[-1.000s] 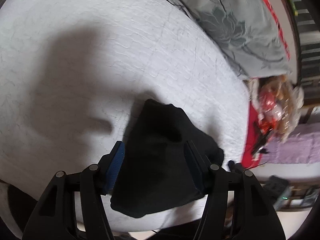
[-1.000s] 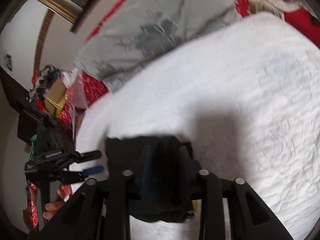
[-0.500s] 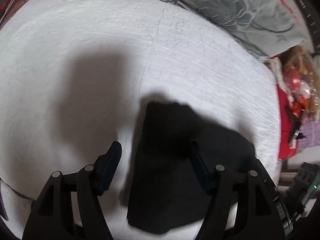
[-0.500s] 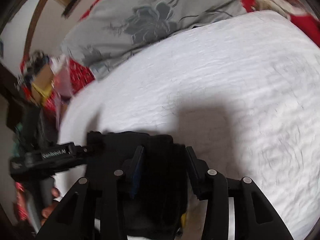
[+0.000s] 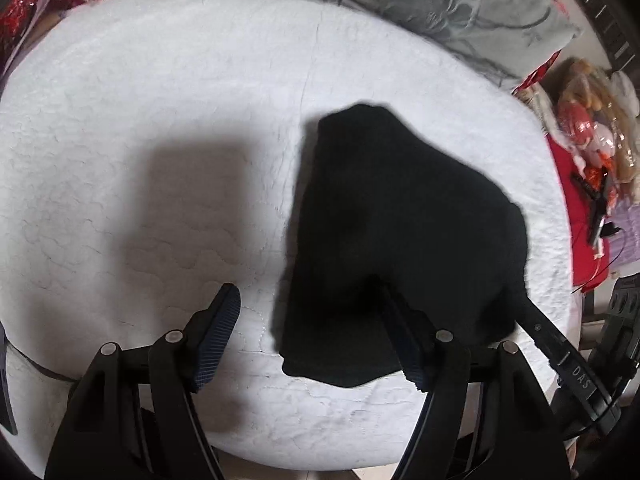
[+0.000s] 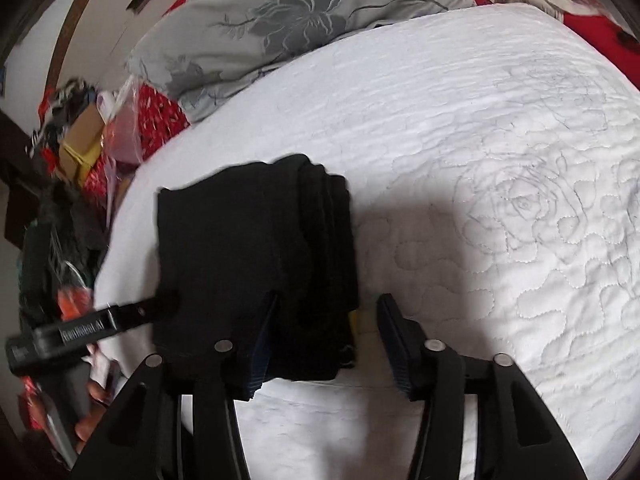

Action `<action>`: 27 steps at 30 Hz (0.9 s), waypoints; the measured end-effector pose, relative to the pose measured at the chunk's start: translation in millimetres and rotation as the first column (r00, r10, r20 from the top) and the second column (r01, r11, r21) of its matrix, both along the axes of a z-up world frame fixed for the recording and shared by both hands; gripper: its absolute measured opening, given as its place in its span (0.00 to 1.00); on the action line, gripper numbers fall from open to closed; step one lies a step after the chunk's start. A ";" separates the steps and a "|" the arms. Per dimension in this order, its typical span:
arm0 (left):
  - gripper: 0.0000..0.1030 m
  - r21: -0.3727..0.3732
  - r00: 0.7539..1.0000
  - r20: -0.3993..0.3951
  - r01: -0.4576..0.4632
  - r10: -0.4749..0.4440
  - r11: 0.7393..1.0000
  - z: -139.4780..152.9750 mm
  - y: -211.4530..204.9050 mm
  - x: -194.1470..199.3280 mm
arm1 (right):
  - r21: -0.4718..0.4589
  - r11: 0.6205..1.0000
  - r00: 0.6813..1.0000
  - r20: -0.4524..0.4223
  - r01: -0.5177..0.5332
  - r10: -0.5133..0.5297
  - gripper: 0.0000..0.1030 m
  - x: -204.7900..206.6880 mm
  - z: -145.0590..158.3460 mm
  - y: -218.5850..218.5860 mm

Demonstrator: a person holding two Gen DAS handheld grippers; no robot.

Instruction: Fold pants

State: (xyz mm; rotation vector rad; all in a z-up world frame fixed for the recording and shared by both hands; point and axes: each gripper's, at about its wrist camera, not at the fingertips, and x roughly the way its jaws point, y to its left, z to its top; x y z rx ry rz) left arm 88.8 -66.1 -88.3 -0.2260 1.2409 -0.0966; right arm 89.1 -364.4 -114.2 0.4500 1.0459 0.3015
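Left wrist view: left gripper at the bottom of the frame, fingers spread wide, nothing between the pads. Left pad over bare white quilted mattress; right pad at the near edge of the black pants, contact unclear. Pants folded into a compact bundle, centre-right. Grey floral pillow along the top.

Right wrist view: right gripper at bottom centre, also spread, gripping nothing. Its left finger overlaps the bundle's near right edge; right finger over mattress. Pants lie centre-left, fold layers stacked along their right side.
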 end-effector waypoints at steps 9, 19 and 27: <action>0.70 0.016 0.995 0.091 0.027 -0.029 1.000 26.7 -9.5 -9.9 | 0.039 0.999 0.998 0.054 0.018 -0.020 0.67 -10.9 39.1 0.4; 0.70 0.067 0.994 0.097 0.032 -0.039 0.997 27.7 -5.9 -1.0 | -0.007 1.000 0.998 0.055 -0.011 0.012 0.68 -10.7 35.3 13.4; 0.70 -0.050 1.000 -0.007 0.023 -0.024 0.998 3.5 24.9 24.2 | 0.049 0.998 0.999 -0.015 0.042 -0.041 0.72 10.1 8.9 -14.5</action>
